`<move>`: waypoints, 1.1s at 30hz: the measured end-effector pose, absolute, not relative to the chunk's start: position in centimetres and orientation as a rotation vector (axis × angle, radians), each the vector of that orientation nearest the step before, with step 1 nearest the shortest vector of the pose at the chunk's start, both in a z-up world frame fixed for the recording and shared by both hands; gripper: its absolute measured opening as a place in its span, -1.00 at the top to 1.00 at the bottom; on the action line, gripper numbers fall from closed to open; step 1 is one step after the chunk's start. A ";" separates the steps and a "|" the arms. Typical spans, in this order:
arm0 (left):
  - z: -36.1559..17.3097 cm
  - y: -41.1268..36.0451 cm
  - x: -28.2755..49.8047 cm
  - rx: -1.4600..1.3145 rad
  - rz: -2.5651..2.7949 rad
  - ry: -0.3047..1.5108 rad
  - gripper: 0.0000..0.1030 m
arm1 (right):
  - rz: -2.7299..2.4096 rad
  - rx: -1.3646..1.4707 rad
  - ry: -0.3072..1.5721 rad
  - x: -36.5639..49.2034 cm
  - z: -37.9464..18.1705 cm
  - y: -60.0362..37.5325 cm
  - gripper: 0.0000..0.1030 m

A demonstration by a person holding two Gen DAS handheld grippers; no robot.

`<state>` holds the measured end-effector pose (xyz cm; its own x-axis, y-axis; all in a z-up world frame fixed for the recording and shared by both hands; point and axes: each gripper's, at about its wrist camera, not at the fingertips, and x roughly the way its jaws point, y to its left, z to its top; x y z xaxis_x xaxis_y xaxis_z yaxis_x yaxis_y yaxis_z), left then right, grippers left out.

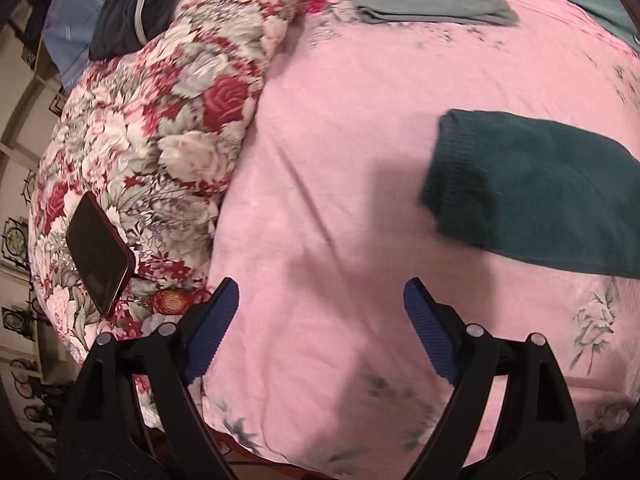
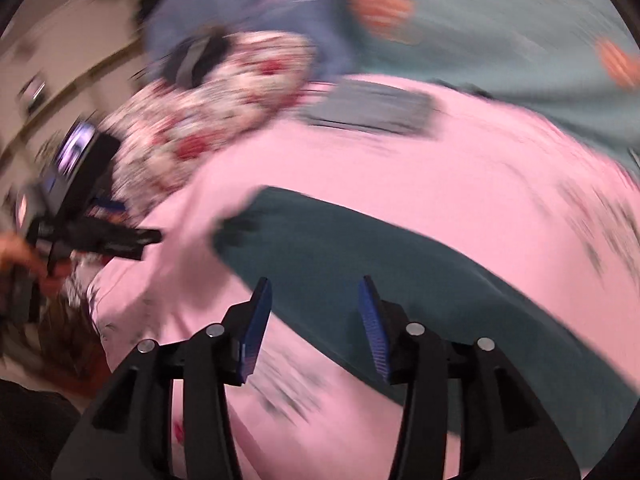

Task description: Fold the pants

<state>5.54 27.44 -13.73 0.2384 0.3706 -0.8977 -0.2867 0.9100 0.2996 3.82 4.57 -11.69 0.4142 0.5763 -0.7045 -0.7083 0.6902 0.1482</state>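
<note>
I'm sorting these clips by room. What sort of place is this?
Most likely a bedroom: the dark green pants lie on a pink bedsheet, beside a rolled floral quilt with a phone on it.

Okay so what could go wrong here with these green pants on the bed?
1. The right hand-held gripper is open over the green pants in a motion-blurred view; a rushed pinch may catch the pink sheet too.
2. The phone lies on the floral quilt and might slide off.
</note>
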 end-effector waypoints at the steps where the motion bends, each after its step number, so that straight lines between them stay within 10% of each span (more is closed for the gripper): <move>1: -13.7 28.2 5.3 0.065 0.442 1.249 -0.67 | 0.856 -0.244 0.779 3.1 -11.9 7.8 0.11; 7: -14.0 31.3 3.6 -0.014 0.389 1.244 -0.67 | 0.916 -0.558 0.743 3.5 -16.9 21.4 0.12; 8: -14.1 31.8 3.5 -0.027 0.378 1.246 -0.67 | 0.917 -0.599 0.765 3.9 -18.0 22.5 0.60; 11: -14.3 32.8 3.6 -0.044 0.351 1.244 -0.67 | 0.893 -0.546 0.856 6.0 -18.6 22.4 0.86; 18: -15.0 34.5 5.1 -0.082 0.317 1.238 -0.67 | 0.791 -0.305 0.794 8.3 -15.3 22.0 0.85; 25: -14.8 34.7 6.5 -0.077 0.275 1.224 -0.67 | 0.780 -0.417 0.860 8.0 -18.7 23.3 0.07; 28: -14.4 34.8 7.7 -0.091 0.239 1.206 -0.67 | 0.750 -0.488 0.862 8.3 -19.8 24.1 0.09; 33: -13.1 34.5 11.4 -0.108 0.106 1.159 -0.67 | 0.774 -0.531 0.833 7.9 -20.2 24.1 0.74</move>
